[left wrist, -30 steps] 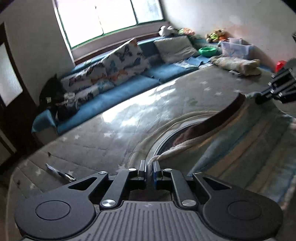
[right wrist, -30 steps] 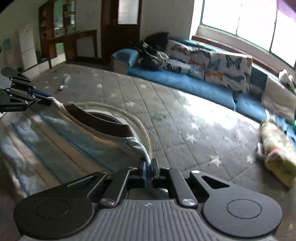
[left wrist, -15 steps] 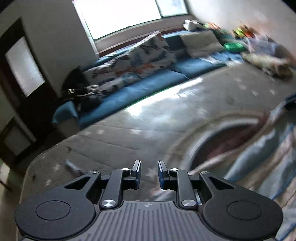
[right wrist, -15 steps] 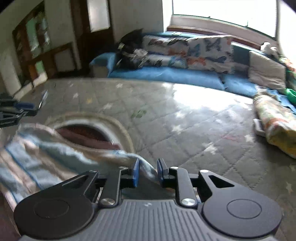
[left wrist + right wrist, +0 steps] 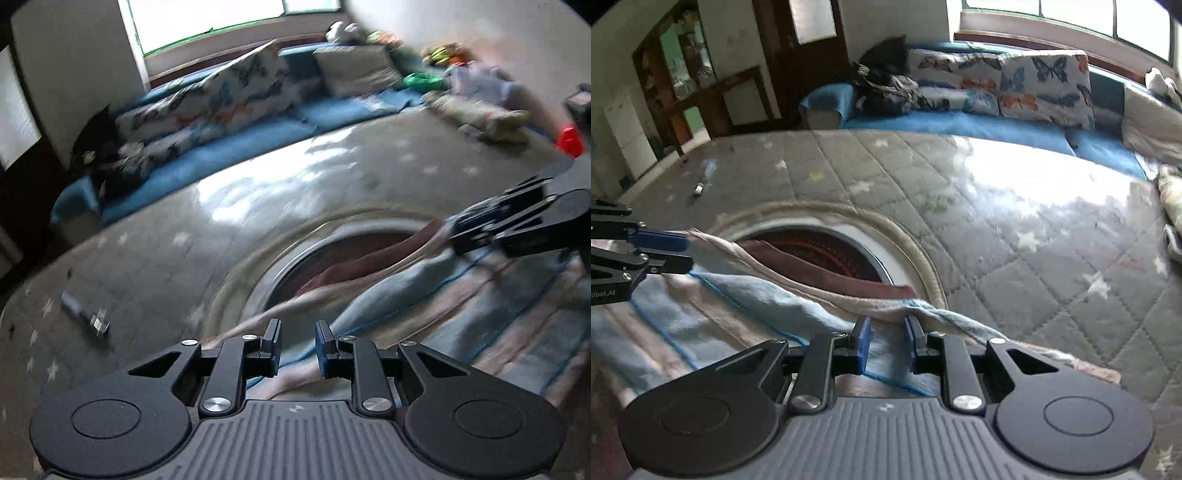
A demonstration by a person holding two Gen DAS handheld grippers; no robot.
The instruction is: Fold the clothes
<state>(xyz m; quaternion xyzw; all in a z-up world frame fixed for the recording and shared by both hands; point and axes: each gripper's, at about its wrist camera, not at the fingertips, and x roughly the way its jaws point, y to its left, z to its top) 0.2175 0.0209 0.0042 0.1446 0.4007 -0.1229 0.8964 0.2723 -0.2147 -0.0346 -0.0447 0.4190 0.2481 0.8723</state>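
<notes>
A striped garment (image 5: pixel 443 306) in pale blue and beige, with a dark brown collar (image 5: pixel 373 258), lies flat on the grey quilted mat (image 5: pixel 258 206); it also shows in the right wrist view (image 5: pixel 738 314). My left gripper (image 5: pixel 297 345) is open and empty, over the garment's near left edge. My right gripper (image 5: pixel 886 341) is open and empty, over the garment's edge beside the collar (image 5: pixel 827 273). Each gripper shows in the other's view: the right one (image 5: pixel 480 229) at the collar end, the left one (image 5: pixel 661 251) at the far corner.
A round printed ring (image 5: pixel 916 251) on the mat lies partly under the garment. A small metal tool (image 5: pixel 88 317) lies on the mat to the left. A blue bench with butterfly cushions (image 5: pixel 1034 85) runs along the window wall. A folded bundle (image 5: pixel 480 114) and toys sit at the back right.
Both grippers were shut on the garment's top edge a second ago, holding it up. They have opened and let go; the garment now lies on the mat.
</notes>
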